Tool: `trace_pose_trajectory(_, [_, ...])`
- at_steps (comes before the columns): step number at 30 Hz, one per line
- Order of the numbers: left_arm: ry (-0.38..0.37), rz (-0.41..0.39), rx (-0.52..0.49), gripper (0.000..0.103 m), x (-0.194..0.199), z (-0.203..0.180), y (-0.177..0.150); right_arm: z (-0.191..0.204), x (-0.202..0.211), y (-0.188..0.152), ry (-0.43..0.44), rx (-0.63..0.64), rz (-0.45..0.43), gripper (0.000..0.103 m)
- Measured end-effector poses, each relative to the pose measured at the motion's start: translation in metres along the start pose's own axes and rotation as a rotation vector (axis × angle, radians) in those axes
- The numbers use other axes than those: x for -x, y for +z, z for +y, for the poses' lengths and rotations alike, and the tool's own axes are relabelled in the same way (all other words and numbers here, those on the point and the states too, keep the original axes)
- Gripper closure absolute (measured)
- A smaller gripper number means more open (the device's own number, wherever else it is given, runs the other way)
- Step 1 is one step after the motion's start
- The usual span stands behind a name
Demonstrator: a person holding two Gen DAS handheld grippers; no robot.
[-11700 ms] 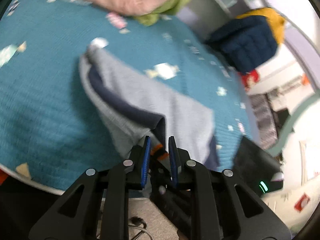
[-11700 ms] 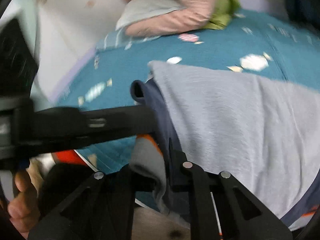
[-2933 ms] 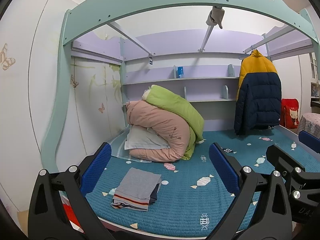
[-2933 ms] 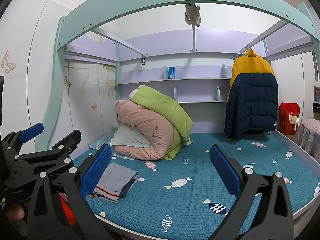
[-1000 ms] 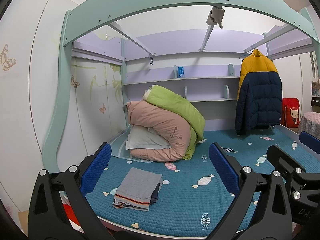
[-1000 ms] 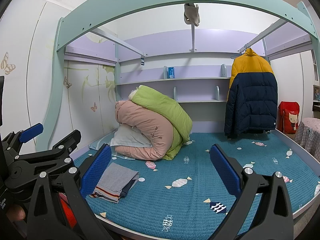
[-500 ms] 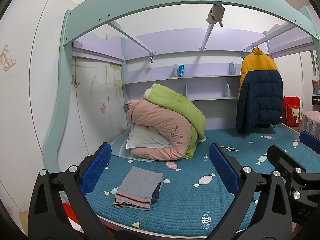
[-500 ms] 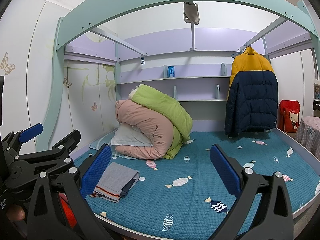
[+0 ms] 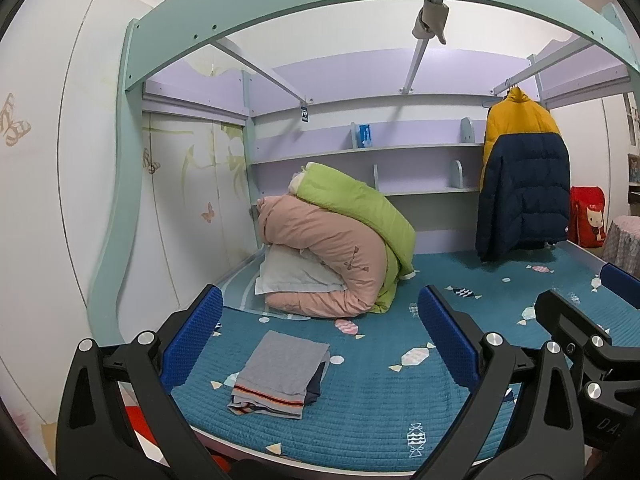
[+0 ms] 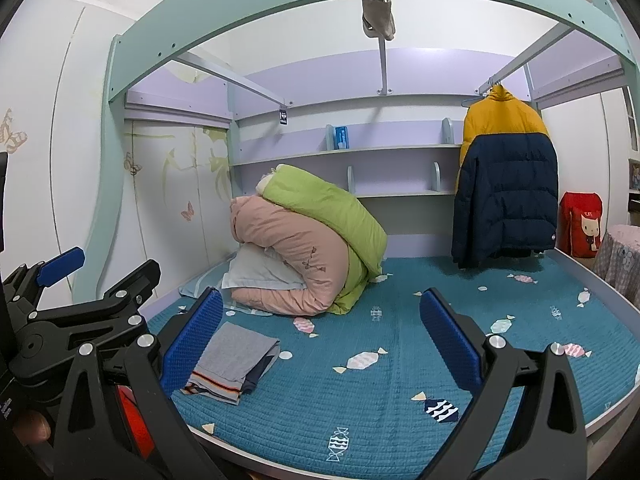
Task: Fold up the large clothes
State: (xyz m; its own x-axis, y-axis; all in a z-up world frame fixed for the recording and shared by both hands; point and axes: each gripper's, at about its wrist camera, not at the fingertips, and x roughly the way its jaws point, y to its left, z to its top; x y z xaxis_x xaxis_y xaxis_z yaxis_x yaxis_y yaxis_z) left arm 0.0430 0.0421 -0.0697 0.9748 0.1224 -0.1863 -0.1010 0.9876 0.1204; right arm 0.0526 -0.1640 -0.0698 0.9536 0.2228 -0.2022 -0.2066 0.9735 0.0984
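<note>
Left wrist view: your left gripper (image 9: 318, 344) has its jaws wide apart, holding nothing; the folded grey garment (image 9: 280, 374) lies on the teal quilt (image 9: 360, 408) between them, toward 7 o'clock, a neat rectangle with striped hem.

Right wrist view: your right gripper (image 10: 320, 340) is likewise spread and empty; the garment (image 10: 232, 362) sits at 8 o'clock, partly behind the left-hand pad (image 10: 194, 338).

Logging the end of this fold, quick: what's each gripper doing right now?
Left gripper: open, holding nothing.
Right gripper: open, holding nothing.

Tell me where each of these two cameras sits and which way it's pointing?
Left wrist: on the left gripper, looking along its open jaws at the folded garment on the bed; right gripper at right edge.
Right wrist: on the right gripper, jaws open, facing the same bed; left gripper at left.
Shared: garment, rolled quilts, hanging jacket.
</note>
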Motion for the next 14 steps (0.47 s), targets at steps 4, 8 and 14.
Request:
trace_pose_trajectory(4, [0.001,0.019,-0.013,0.005,-0.012,-0.003,-0.002,-0.003,-0.01,-0.004,-0.006,-0.016,0.014,0.008])
trace_pose_trajectory(8, [-0.013,0.046,-0.022,0.005,-0.032,-0.011,-0.004,-0.013,-0.027,-0.012,-0.014,-0.052,0.045,0.008])
trace_pose_trajectory(14, [-0.116,0.19,-0.059,0.005,-0.099,-0.053,-0.024,-0.063,-0.068,-0.038,-0.075,-0.159,0.162,0.008])
